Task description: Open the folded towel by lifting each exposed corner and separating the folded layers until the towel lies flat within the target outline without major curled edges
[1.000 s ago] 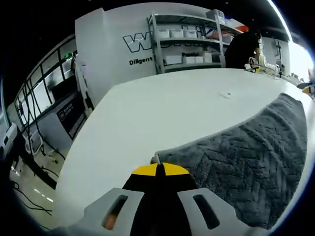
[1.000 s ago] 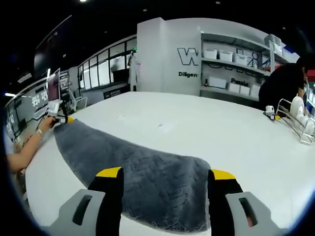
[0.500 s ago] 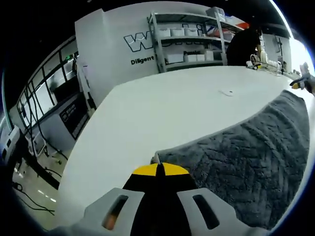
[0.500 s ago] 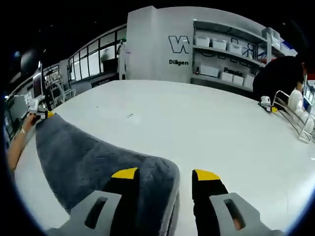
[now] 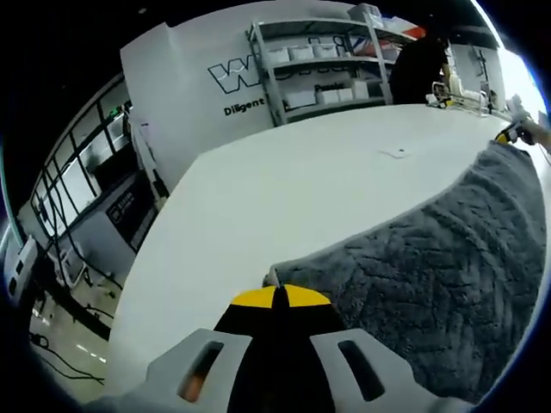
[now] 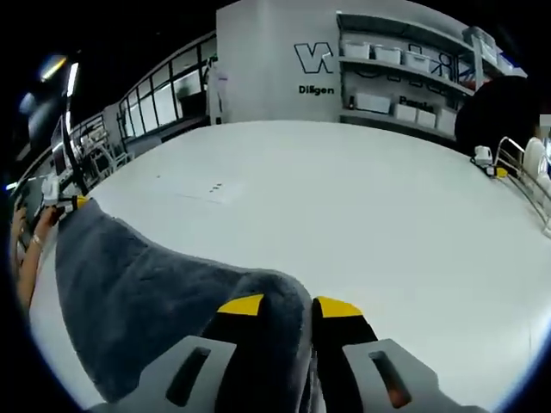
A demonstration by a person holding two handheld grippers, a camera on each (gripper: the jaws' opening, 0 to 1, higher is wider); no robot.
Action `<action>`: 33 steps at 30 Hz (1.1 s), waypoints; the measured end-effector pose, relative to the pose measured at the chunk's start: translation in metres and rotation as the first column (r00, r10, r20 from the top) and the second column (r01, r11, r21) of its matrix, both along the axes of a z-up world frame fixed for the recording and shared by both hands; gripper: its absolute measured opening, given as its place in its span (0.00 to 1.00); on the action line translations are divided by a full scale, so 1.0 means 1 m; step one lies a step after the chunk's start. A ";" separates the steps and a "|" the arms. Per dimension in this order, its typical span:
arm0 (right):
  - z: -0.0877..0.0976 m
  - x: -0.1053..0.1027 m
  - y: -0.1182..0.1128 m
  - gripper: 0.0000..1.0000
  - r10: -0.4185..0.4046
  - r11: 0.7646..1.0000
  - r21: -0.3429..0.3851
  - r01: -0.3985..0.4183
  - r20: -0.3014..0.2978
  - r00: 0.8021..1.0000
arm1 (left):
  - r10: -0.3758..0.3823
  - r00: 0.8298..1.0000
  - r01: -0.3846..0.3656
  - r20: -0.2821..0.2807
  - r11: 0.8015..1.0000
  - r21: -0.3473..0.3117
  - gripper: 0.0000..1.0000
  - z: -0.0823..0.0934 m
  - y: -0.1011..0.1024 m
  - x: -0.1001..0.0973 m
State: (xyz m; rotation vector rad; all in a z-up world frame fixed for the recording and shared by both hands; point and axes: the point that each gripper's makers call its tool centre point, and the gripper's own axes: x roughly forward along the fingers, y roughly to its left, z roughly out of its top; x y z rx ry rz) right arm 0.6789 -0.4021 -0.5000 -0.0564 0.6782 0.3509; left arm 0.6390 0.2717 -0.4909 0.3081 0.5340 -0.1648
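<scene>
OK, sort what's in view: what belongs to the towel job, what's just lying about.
Job:
grey towel
left gripper, shut on a towel corner
right gripper, closed on the towel's edge
white table

Lying about:
shelving with bins
wire rack

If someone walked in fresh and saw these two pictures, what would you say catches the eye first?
The dark grey towel stretched across the white table, pinched at both ends. The left gripper is shut on one corner, and the right gripper squeezes the far edge, where the cloth bunches between its yellow tips. Behind the table stands a shelf of white boxes against a lettered wall.
</scene>
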 end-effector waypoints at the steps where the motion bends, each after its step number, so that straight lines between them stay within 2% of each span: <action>1: 0.000 0.000 0.001 0.12 0.003 1.000 0.002 -0.003 -0.002 1.000 | 0.000 1.000 0.000 0.002 1.000 -0.006 0.01 0.000 0.000 0.000; 3: 0.000 0.004 0.002 0.08 0.027 1.000 -0.006 -0.027 0.013 1.000 | 0.001 1.000 -0.001 0.004 1.000 -0.014 0.01 0.000 0.000 -0.001; 8: 0.008 -0.007 0.007 0.04 0.056 0.995 -0.085 -0.050 0.071 0.996 | 0.008 1.000 -0.008 0.005 1.000 -0.003 0.00 0.001 -0.002 -0.002; 13: 0.034 -0.013 0.004 0.03 0.042 0.996 -0.090 -0.028 0.161 0.986 | 0.016 1.000 -0.015 0.014 1.000 -0.025 0.00 0.006 -0.002 -0.006; 18: 0.065 -0.024 0.001 0.02 0.035 0.995 -0.096 -0.010 0.266 0.963 | 0.023 0.998 -0.019 0.064 0.998 -0.062 0.00 0.025 -0.002 -0.012; 26: 0.094 -0.040 -0.005 0.02 0.029 0.993 -0.118 0.015 0.366 0.930 | 0.008 0.986 0.015 0.169 0.991 -0.135 0.00 0.069 -0.002 -0.032; 28: 0.101 -0.045 -0.006 0.02 0.028 0.993 -0.115 0.018 0.388 0.921 | 0.018 0.983 0.015 0.185 0.984 -0.178 0.00 0.073 0.000 -0.038; 33: 0.111 -0.056 -0.007 0.02 0.035 0.993 -0.115 0.015 0.414 0.910 | 0.017 0.979 0.025 0.202 0.978 -0.205 0.00 0.076 0.000 -0.050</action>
